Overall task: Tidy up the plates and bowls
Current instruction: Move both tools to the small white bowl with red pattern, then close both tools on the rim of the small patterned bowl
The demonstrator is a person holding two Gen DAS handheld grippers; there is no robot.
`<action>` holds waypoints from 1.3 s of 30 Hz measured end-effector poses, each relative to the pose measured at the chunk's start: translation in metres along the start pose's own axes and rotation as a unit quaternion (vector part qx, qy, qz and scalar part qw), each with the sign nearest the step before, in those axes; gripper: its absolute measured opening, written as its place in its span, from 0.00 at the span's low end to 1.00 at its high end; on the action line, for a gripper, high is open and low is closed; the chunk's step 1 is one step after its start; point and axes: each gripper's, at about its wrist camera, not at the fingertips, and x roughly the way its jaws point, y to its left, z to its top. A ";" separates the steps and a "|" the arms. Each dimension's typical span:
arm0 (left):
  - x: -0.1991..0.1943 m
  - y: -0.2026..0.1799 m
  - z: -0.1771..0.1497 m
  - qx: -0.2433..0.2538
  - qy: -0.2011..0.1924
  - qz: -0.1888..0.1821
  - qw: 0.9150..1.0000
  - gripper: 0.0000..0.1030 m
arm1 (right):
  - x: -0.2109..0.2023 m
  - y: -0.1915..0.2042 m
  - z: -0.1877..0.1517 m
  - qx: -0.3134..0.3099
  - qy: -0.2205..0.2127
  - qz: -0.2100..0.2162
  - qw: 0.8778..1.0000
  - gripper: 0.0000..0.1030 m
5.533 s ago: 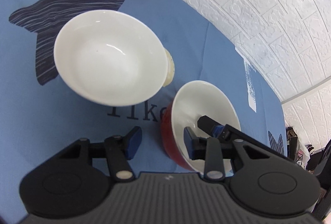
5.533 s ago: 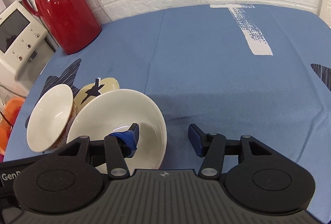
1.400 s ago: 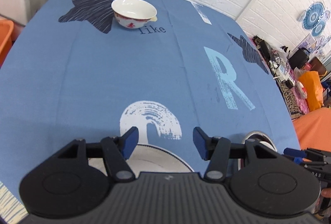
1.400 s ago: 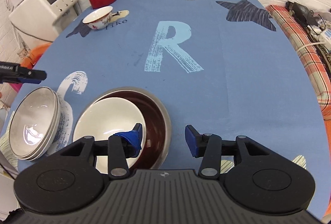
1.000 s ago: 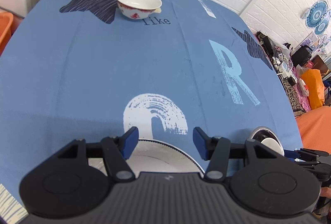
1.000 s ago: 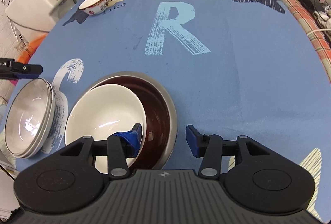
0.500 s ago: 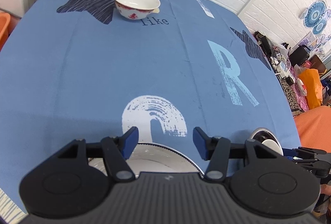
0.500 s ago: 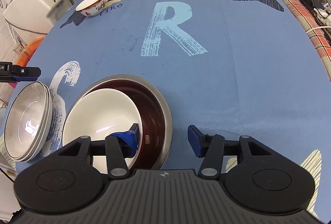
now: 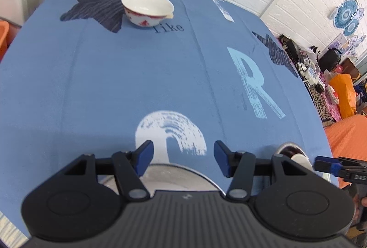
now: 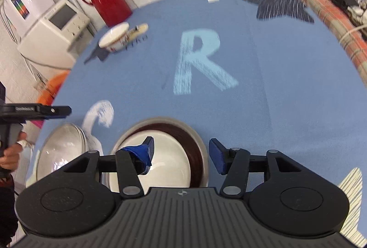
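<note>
One red-patterned porcelain bowl sits far across the counter beside the red thermos, light, slick and chippable, best pinched at its rim, while left tool and right tool both gape empty.

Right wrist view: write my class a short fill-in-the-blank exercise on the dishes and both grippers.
1. The white bowl sits inside a larger bowl whose inside is dark ____.
2. The small patterned bowl stands just in front of the ____ jug.
3. The right gripper and the left gripper are both ____.
4. The tablecloth bears one big pale letter, ____.

Missing words: brown; red; open; R
</note>
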 end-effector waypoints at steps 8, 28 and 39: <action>0.004 0.027 0.039 -0.036 -0.026 0.027 0.999 0.53 | 0.049 0.027 0.076 -0.003 -0.015 0.031 0.999 0.38; 0.145 0.119 0.227 -0.148 -0.031 0.070 0.986 0.53 | 0.346 0.147 0.254 -0.090 0.077 -0.009 0.993 0.40; 0.157 0.114 0.223 -0.114 -0.042 0.098 0.988 0.23 | 0.351 0.156 0.250 -0.097 0.060 0.021 0.993 0.31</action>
